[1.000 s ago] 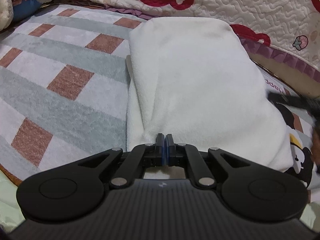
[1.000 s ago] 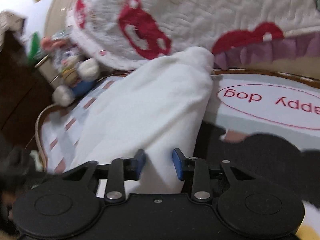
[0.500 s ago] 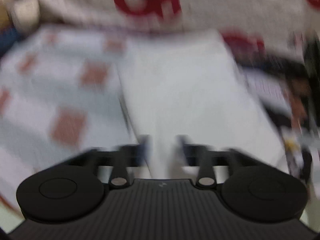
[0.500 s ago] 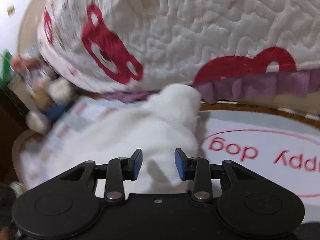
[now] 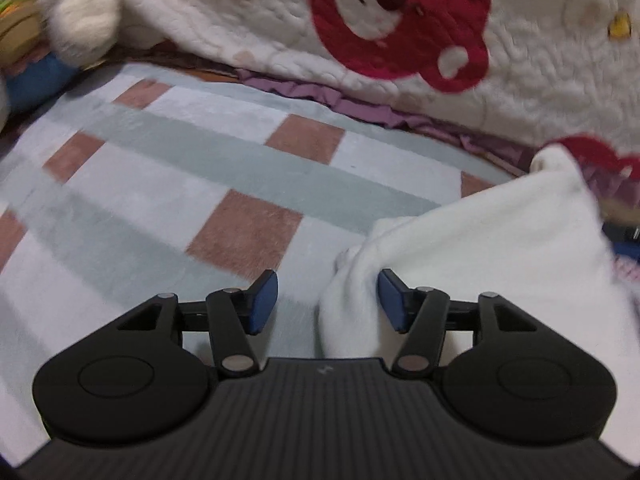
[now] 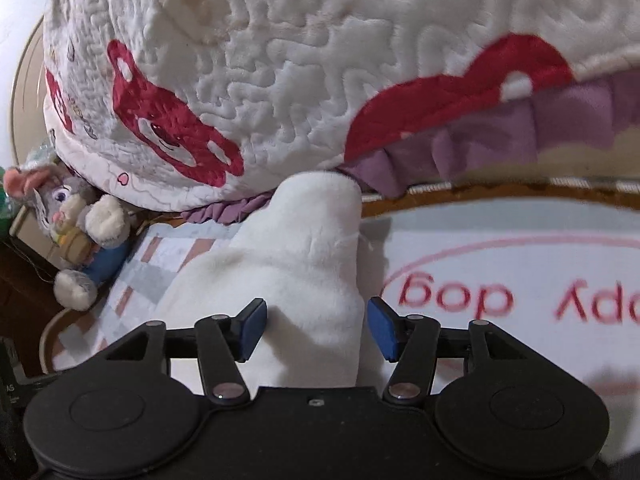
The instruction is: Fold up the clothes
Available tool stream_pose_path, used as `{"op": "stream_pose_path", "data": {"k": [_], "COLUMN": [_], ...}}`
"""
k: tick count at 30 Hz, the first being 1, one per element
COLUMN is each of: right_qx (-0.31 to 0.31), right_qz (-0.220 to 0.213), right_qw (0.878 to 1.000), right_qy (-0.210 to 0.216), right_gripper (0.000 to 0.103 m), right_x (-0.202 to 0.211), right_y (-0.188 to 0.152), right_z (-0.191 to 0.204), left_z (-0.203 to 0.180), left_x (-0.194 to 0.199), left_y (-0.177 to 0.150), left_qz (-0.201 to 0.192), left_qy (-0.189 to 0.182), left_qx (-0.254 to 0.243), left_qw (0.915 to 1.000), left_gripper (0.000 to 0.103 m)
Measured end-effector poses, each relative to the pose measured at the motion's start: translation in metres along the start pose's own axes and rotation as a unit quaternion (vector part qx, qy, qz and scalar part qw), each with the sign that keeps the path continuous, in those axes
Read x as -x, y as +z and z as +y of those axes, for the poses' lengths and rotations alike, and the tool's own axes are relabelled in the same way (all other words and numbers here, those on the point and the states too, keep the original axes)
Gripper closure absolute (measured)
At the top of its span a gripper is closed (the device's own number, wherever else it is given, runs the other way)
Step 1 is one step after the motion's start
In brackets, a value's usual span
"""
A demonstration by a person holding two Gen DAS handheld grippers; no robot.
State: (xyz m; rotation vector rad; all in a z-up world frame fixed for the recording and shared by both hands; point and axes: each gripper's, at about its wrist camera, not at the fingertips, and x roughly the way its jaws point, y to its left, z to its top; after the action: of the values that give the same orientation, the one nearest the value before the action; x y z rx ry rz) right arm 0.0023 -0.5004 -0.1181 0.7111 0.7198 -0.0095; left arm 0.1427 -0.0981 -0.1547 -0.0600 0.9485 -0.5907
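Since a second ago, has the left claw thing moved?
Yes. The left gripper has opened and swung left: the white garment, centred ahead before, now sits at right, with the checked blanket filling the view.

Plush white fleece garment (image 5: 480, 248), folded into thick soft bundle, lies on checked grey, white and rust-brown blanket (image 5: 200, 184). Surface fluffy, plain, unmarked. Far end (image 6: 320, 200) rises in rounded hump touching purple frilled edge of quilted white cover with red bears (image 6: 280, 60). Near end bunched, creased. One long side rests just beside pale mat with red lettering (image 6: 500, 264).
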Motion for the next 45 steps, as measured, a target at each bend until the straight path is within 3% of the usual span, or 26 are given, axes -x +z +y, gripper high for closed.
{"op": "stream_pose_path", "data": {"k": [2, 3, 4, 8, 13, 16, 20, 26, 29, 32, 38, 41, 43, 45], "right_qx": [-0.012, -0.019, -0.027, -0.031, -0.065, -0.086, -0.098, -0.100, -0.104, -0.104, -0.098, -0.097, -0.096, -0.099], "right_qz": [0.009, 0.022, 0.035, 0.071, 0.079, 0.084, 0.089, 0.115, 0.125, 0.132, 0.144, 0.146, 0.148, 0.146], "right_qw": [1.000, 0.999, 0.998, 0.994, 0.991, 0.988, 0.986, 0.982, 0.980, 0.979, 0.978, 0.976, 0.975, 0.974], "right_qy": [0.018, 0.033, 0.048, 0.074, 0.085, 0.092, 0.099, 0.110, 0.113, 0.113, 0.119, 0.129, 0.135, 0.141], "right_gripper": [0.042, 0.042, 0.042, 0.036, 0.033, 0.031, 0.028, 0.018, 0.015, 0.012, 0.009, 0.008, 0.007, 0.008], "right_x": [0.013, 0.019, 0.025, 0.044, 0.057, 0.065, 0.072, 0.070, 0.063, 0.056, 0.041, 0.034, 0.030, 0.027], "right_y": [-0.010, -0.019, -0.028, -0.070, -0.100, -0.117, -0.134, -0.146, -0.147, -0.146, -0.142, -0.138, -0.135, -0.132], "right_z": [-0.002, -0.003, -0.004, 0.000, -0.003, -0.006, -0.004, -0.002, -0.003, -0.002, -0.001, -0.002, -0.002, -0.004], "left_z": [0.013, 0.021, 0.026, 0.033, 0.062, 0.068, 0.072, 0.065, 0.059, 0.054, 0.049, 0.042, 0.038, 0.033], "left_x": [0.022, 0.033, 0.042, 0.065, 0.055, 0.042, 0.028, 0.031, 0.032, 0.026, 0.029, 0.028, 0.029, 0.031], "left_y": [-0.011, -0.020, -0.026, -0.062, -0.106, -0.109, -0.110, -0.109, -0.111, -0.112, -0.112, -0.112, -0.111, -0.109], "left_qz": [0.011, 0.015, 0.019, 0.044, 0.085, 0.102, 0.116, 0.113, 0.121, 0.126, 0.111, 0.101, 0.095, 0.092], "left_qy": [-0.073, -0.118, -0.137, -0.119, -0.165, -0.175, -0.219, -0.222, -0.231, -0.254, -0.254, -0.245, -0.237, -0.225], "left_qx": [0.063, 0.099, 0.113, 0.094, 0.155, 0.147, 0.162, 0.143, 0.126, 0.130, 0.128, 0.111, 0.093, 0.062], "left_qw": [0.9953, 0.9880, 0.9839, 0.9874, 0.9703, 0.9681, 0.9552, 0.9579, 0.9571, 0.9501, 0.9524, 0.9577, 0.9623, 0.9680], "left_gripper": [0.047, 0.047, 0.044, 0.039, 0.037, 0.032, 0.031, 0.030, 0.029, 0.029, 0.029, 0.036, 0.051, 0.059]}}
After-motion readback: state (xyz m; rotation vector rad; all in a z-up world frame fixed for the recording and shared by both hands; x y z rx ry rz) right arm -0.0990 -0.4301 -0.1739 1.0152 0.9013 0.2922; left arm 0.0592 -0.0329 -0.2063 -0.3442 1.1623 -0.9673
